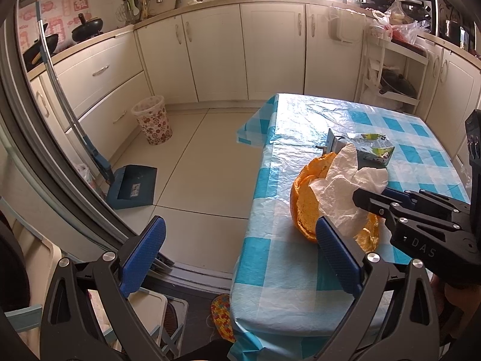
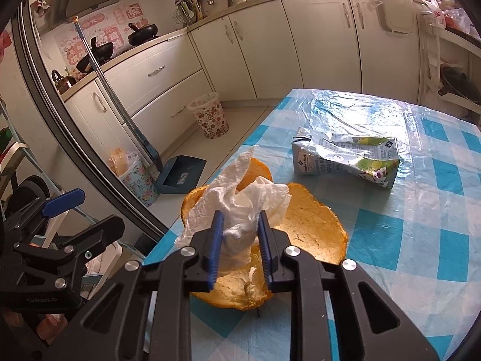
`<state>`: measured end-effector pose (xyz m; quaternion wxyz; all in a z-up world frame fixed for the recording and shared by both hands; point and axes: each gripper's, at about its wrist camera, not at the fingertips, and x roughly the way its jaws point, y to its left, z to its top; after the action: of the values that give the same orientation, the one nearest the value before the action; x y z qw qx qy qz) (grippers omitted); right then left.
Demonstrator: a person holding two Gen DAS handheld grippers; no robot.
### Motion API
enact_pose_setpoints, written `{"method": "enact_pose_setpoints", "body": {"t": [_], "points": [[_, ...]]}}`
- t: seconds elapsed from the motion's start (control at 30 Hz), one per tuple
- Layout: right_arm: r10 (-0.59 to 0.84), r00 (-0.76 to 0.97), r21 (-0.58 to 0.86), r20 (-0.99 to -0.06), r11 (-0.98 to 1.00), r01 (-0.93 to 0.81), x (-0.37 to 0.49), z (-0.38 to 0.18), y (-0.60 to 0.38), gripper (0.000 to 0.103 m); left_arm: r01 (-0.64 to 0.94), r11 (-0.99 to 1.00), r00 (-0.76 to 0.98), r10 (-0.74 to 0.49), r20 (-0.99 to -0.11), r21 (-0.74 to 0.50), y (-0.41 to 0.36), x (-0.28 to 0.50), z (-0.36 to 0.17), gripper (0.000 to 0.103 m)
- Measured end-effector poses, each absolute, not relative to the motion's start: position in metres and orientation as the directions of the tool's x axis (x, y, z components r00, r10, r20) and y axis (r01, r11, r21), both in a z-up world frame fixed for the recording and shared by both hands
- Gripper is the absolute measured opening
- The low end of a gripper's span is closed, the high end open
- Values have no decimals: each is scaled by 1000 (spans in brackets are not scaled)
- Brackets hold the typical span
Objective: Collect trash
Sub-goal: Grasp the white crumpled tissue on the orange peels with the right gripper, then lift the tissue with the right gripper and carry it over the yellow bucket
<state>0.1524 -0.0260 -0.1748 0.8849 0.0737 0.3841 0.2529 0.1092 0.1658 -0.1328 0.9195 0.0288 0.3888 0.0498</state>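
A crumpled white tissue [image 2: 240, 201] lies on a large orange fruit peel [image 2: 312, 225] near the left edge of the blue-checked table [image 2: 421, 240]. My right gripper [image 2: 239, 225] is shut on the tissue, its blue pads on either side of it. A crushed milk carton [image 2: 345, 159] lies beyond on the table. In the left wrist view the tissue [image 1: 342, 186], peel [image 1: 303, 201] and carton [image 1: 369, 149] show, with the right gripper [image 1: 369, 198] on the tissue. My left gripper [image 1: 237, 252] is open and empty, beside the table edge above the floor.
A floral wastebasket [image 1: 153, 120] stands on the floor by the cabinets; it also shows in the right wrist view [image 2: 209, 115]. A blue dustpan [image 1: 132, 186] and broom lean left. A second floral bin with a bag [image 2: 135, 174] stands near the door frame.
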Motion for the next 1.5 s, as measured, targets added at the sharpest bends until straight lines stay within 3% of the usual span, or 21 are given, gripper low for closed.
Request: {"method": "enact_pose_setpoints", "body": {"t": [1.1, 1.33, 1.5], "points": [[505, 644, 358, -574, 863, -357, 118, -144, -76, 22, -50, 991, 691, 125, -712, 125, 157, 109, -133, 96], [417, 688, 322, -594, 907, -272, 105, -138, -131, 22, -36, 991, 692, 120, -712, 131, 152, 110, -132, 96], [263, 729, 264, -631, 957, -118, 94, -135, -208, 22, -10, 989, 696, 113, -709, 147, 141, 111, -130, 96]]}}
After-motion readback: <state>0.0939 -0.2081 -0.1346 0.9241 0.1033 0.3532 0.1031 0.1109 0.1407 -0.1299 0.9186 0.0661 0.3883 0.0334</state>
